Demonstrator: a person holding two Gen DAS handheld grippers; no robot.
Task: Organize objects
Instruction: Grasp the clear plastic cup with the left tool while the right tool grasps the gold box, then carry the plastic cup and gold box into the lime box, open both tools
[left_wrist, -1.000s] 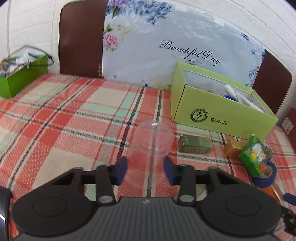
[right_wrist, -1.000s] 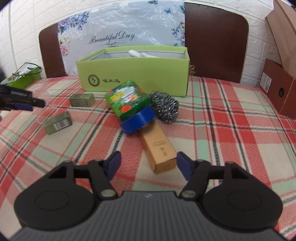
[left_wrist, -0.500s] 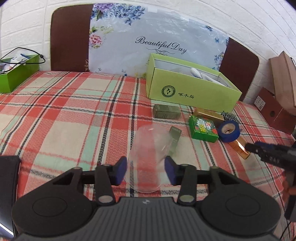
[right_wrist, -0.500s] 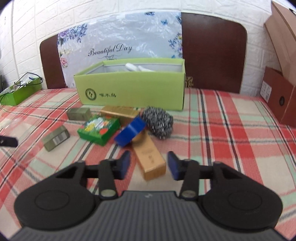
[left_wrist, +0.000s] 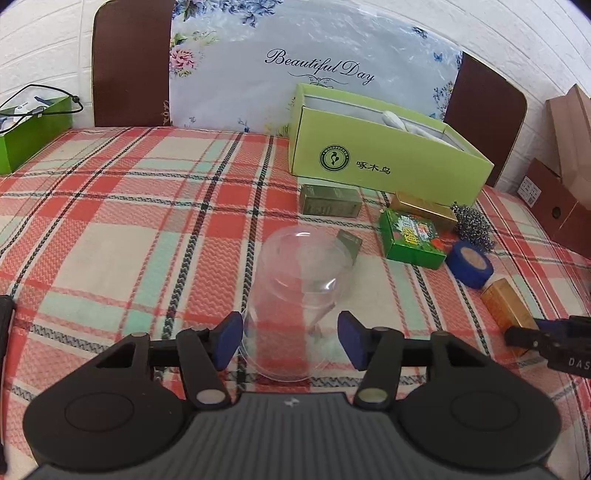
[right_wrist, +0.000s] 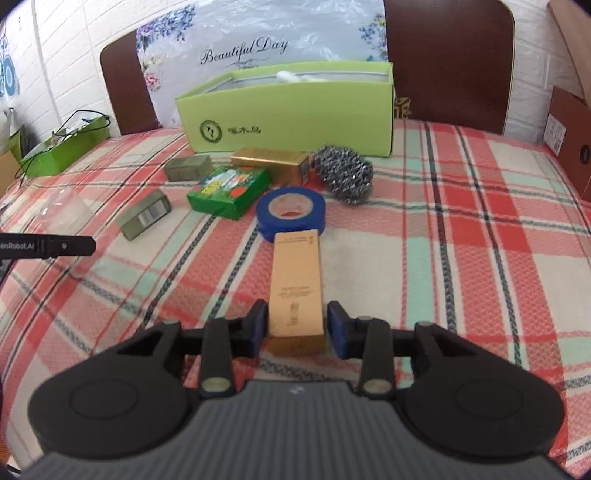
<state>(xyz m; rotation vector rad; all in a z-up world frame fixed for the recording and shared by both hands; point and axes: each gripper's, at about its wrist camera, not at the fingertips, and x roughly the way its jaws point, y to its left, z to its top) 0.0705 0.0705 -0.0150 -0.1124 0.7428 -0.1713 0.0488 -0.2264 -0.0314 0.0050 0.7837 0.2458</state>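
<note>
gold box (right_wrist: 295, 284) btw closing right jaws

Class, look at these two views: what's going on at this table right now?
A person holding two grippers is tidying a cluttered table. The left gripper straddles an upside-down clear plastic cup, pads not touching it. The right gripper is closing around a tan box lying by the blue tape roll.

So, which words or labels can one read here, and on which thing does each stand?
"Beautiful Day": flowered plastic sheet behind the table.
"啄木鸟": open lime-green cardboard box, beside a round logo too small to read.
"enRobot.AI", cut off at the edge: black left claw arm.
Print on the long tan carton: too small.
</note>
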